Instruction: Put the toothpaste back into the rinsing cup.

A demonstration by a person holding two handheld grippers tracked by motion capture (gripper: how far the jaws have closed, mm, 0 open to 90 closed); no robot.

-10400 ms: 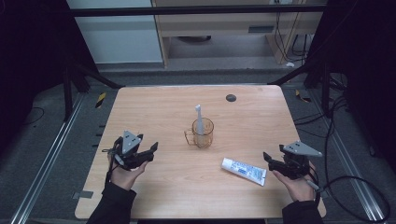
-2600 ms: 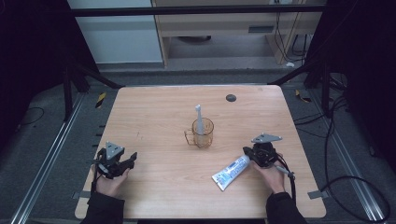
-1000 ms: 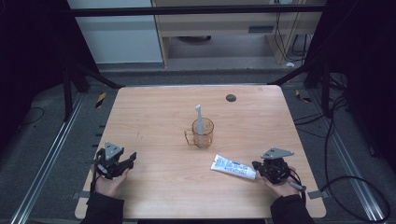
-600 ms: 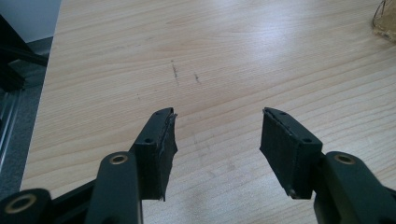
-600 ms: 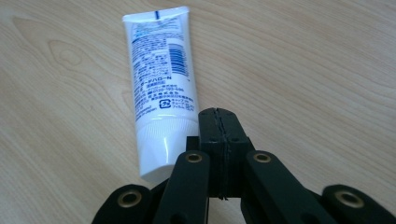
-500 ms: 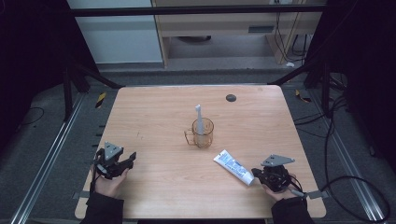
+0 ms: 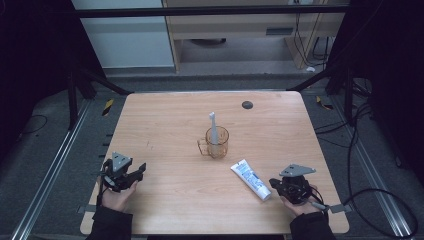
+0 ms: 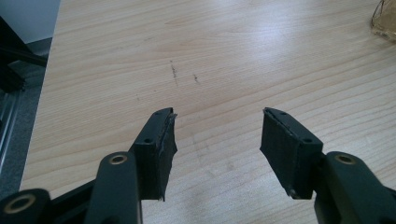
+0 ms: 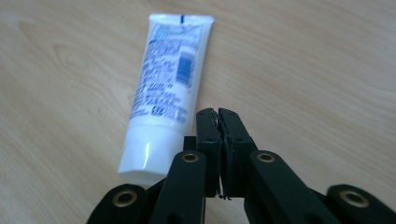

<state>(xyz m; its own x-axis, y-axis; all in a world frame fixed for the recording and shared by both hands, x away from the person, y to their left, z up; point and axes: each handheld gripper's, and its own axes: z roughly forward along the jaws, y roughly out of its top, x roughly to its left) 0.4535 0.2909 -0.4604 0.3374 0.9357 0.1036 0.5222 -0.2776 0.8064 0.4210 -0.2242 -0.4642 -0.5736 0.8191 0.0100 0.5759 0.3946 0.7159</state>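
Your right gripper (image 9: 218, 114) has its jaws pressed together on nothing, just beside the toothpaste tube (image 9: 164, 93), which lies flat on the surface (image 7: 170, 130); the tube's cap end is hidden behind the jaws. Your left gripper (image 8: 217, 135) is spread over bare wood. The cup (image 8: 385, 18) is cut off at the frame edge.

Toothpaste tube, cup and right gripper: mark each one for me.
tube (image 9: 161, 88), right gripper view, printed middle of its body
cup (image 7: 219, 143), high view, its amber side wall
right gripper (image 9: 218, 114), right gripper view, tips of its closed jaws beside the tube
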